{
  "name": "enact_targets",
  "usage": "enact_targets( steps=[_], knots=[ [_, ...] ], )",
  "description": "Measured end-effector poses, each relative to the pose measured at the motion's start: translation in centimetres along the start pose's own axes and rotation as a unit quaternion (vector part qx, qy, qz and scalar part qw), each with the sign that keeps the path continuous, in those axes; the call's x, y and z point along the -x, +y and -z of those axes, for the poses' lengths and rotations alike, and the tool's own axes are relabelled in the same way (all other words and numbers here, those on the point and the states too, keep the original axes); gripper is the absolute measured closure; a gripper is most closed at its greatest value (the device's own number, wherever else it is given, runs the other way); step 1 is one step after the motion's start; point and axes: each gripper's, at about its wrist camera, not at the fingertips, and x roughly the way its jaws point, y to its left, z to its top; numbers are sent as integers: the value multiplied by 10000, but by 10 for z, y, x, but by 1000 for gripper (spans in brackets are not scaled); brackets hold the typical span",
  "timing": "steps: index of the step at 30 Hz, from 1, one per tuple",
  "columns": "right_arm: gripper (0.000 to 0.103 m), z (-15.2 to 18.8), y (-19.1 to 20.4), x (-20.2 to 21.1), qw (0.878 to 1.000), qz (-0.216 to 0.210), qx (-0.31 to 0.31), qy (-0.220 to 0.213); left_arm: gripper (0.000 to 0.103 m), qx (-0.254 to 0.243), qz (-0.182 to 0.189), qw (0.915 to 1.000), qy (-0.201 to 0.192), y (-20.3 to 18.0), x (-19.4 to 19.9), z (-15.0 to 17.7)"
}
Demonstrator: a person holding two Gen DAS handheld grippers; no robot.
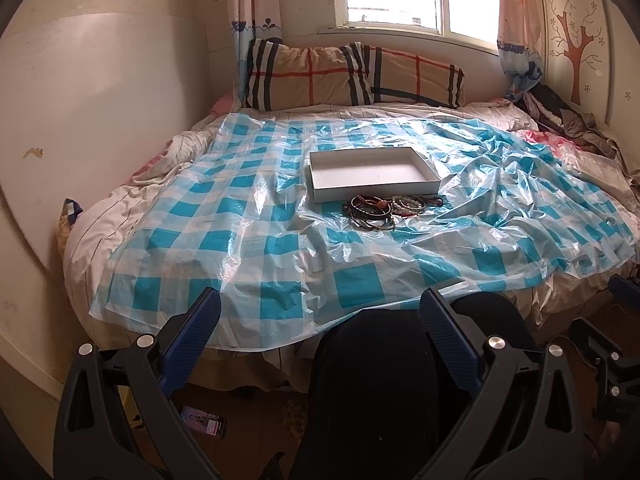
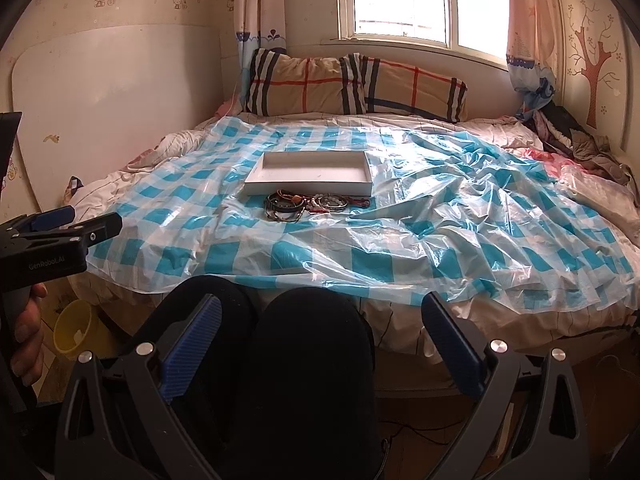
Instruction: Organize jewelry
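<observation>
A pile of bracelets and bead strings (image 1: 384,210) (image 2: 310,203) lies on the blue-checked plastic sheet (image 1: 248,240) (image 2: 440,232) in the middle of the bed. Just behind it stands a shallow white box (image 1: 372,174) (image 2: 310,178) with nothing in it. My left gripper (image 1: 320,316) hangs open over the bed's near edge, well short of the pile. My right gripper (image 2: 320,320) is open too, above the person's dark-clad knees (image 2: 304,320). The left gripper's body (image 2: 60,236) also shows at the right wrist view's left edge, held by a hand (image 2: 28,332).
Two plaid pillows (image 1: 352,74) (image 2: 356,82) lean under the window at the bed's far end. Crumpled clothes (image 1: 560,120) (image 2: 580,140) fill the far right corner. A white board (image 1: 100,120) leans on the left wall. A yellow bin (image 2: 76,330) stands on the floor at left.
</observation>
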Motion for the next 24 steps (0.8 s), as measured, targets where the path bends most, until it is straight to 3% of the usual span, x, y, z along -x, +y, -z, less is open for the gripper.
enact_targets(
  steps=[24],
  knots=[
    [7, 2, 8, 17, 9995, 1, 39, -299, 7, -26, 10, 10000, -36, -1, 9, 3]
  ],
)
